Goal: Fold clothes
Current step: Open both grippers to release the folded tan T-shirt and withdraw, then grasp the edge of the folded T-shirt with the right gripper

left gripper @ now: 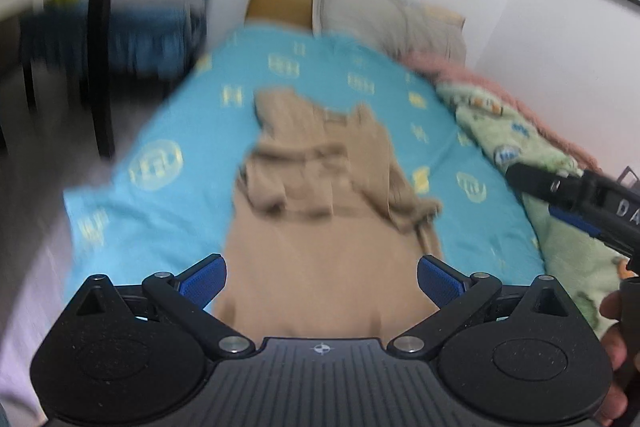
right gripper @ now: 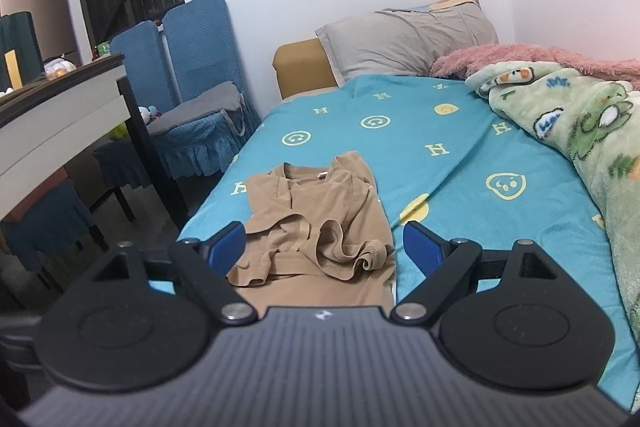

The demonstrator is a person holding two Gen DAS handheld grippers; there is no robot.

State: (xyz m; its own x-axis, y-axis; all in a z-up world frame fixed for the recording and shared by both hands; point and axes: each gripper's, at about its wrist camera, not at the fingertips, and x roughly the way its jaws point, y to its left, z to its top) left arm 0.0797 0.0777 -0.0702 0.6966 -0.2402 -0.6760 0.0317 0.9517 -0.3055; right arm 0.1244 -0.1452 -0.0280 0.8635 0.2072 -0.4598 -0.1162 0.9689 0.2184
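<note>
A tan shirt (right gripper: 316, 227) lies rumpled on the bed's blue sheet (right gripper: 460, 155). Left gripper (left gripper: 322, 281) and right gripper (right gripper: 324, 247) hover above it, jaws wide, empty. Pinching bunched layers could fold unevenly.

My bed (right gripper: 460, 163), sheeted in turquoise, carries a crumpled tan shirt (right gripper: 316, 227), a grey pillow (right gripper: 408, 39), a green cartoon blanket (right gripper: 580, 123) and a pink one (right gripper: 532, 57).
</note>
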